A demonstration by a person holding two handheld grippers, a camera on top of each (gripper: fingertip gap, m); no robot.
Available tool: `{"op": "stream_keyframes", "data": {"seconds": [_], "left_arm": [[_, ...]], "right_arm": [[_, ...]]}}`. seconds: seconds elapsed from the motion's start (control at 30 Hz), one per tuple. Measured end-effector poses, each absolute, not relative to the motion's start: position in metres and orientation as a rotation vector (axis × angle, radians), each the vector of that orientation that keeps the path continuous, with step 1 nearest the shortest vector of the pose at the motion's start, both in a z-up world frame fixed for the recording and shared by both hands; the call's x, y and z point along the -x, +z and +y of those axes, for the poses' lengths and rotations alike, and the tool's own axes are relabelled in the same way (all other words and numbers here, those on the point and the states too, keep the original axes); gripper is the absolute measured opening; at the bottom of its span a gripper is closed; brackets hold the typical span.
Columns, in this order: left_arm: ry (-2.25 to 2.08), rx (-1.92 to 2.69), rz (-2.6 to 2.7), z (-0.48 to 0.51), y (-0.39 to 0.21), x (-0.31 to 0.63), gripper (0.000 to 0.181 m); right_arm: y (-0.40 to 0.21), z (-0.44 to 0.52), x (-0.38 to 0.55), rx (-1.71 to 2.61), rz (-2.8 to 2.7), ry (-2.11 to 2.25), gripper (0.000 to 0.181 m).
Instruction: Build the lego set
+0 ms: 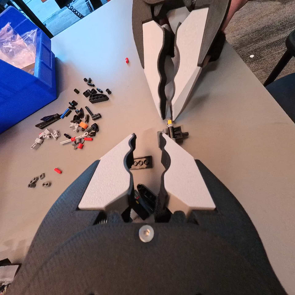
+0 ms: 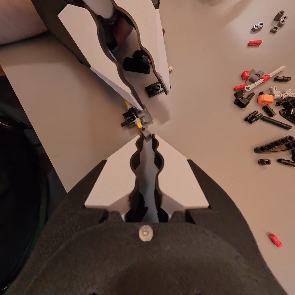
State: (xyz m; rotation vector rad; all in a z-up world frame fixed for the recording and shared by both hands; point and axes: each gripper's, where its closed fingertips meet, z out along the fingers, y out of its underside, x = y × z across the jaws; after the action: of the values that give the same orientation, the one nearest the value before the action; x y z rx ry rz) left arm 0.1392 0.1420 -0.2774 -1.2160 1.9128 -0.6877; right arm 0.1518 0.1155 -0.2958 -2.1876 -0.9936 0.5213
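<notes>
Right wrist view first: my right claw (image 2: pixel 146 135) is closed down to a narrow slit, its tips pinching a small grey piece (image 2: pixel 145 131) that sits just beside the yellow pin end of the assembly (image 2: pixel 135 116). That assembly, a black and grey cluster with a yellow axle through it, rests on the tabletop (image 2: pixel 199 183) between my two claws. My left claw (image 1: pixel 148 135) stands wide open and holds nothing; its right fingertip (image 1: pixel 164 140) lies against the assembly's grey plate, and a black plate (image 1: pixel 141 162) with three studs showing lies flat between its fingers. Further back under that claw sits a black curved piece (image 1: pixel 146 193).

Beyond the claws, the tabletop is plain beige and matte. To my left lies a loose heap of parts (image 1: pixel 76 121), mostly black pins and beams with grey connectors, one orange piece (image 1: pixel 83 125) and one blue pin (image 1: pixel 64 113). Two red pieces lie apart from the heap: one (image 1: pixel 126 60) farther out, one (image 1: pixel 57 170) nearer, beside three small grey connectors (image 1: pixel 39 181). A blue bin (image 1: pixel 24 95) holding clear bags stands at the far left. Grey carpet (image 1: pixel 263 39) shows past the tabletop's right edge.
</notes>
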Motion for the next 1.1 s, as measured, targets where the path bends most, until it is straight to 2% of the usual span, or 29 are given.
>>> {"op": "stream_keyframes", "data": {"seconds": [0.3, 0.97, 1.1], "left_arm": [[-0.682, 1.231, 1.868, 0.150, -0.274, -0.140, 0.025], [-0.647, 1.261, 1.795, 0.164, -0.270, -0.141, 0.021], [-0.626, 1.268, 1.797, 0.167, -0.272, -0.141, 0.020]], "right_arm": [[-0.291, 0.117, -0.155, 2.168, -0.934, 0.554, 0.022], [-0.289, 0.115, -0.156, 2.146, -0.977, 0.570, 0.023], [-0.290, 0.116, -0.150, 2.137, -1.016, 0.578, 0.018]]}}
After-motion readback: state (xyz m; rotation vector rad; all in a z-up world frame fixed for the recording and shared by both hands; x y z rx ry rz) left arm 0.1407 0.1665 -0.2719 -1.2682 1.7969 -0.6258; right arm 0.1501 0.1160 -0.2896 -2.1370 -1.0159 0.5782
